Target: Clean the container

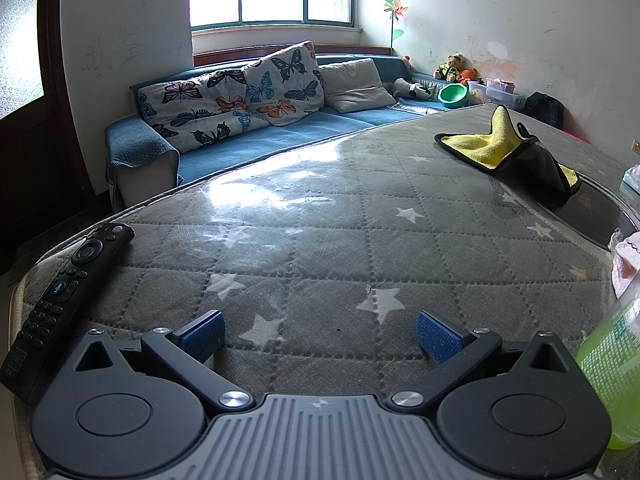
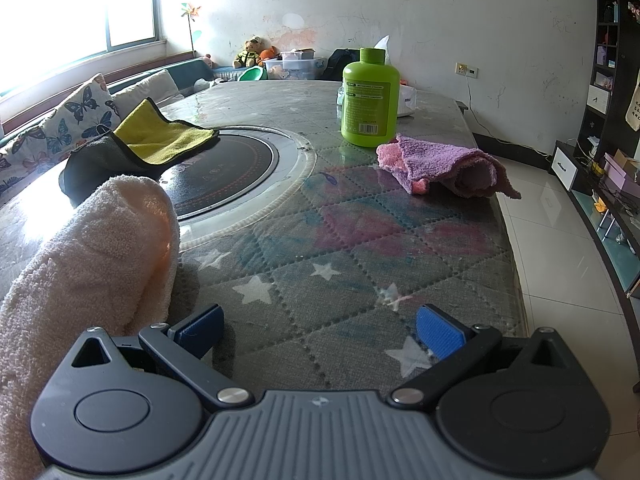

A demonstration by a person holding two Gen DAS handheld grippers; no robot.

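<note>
Task not started, by the look of it. Left claw (image 1: pixel 318 334): jaws wide apart, nothing in them, low over the counter (image 1: pixel 320 248); remote (image 1: pixel 60 292) at 9 o'clock, yellow cloth (image 1: pixel 500 146) at 1 o'clock. Right claw (image 2: pixel 320 332): also spread wide, holding nothing; peach towel (image 2: pixel 92 248) at 9 o'clock, just beside it. The container, a green bottle (image 2: pixel 370 98), stands upright at 12 o'clock, well apart, pink-purple cloth (image 2: pixel 448 166) just beside it. Left to do: grab bottle, grab cloth, wipe.

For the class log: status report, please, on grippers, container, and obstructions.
Left gripper open, empty. Right gripper open, empty. Green bottle upright on table, untouched. Purple cloth beside it; path otherwise clear.
</note>
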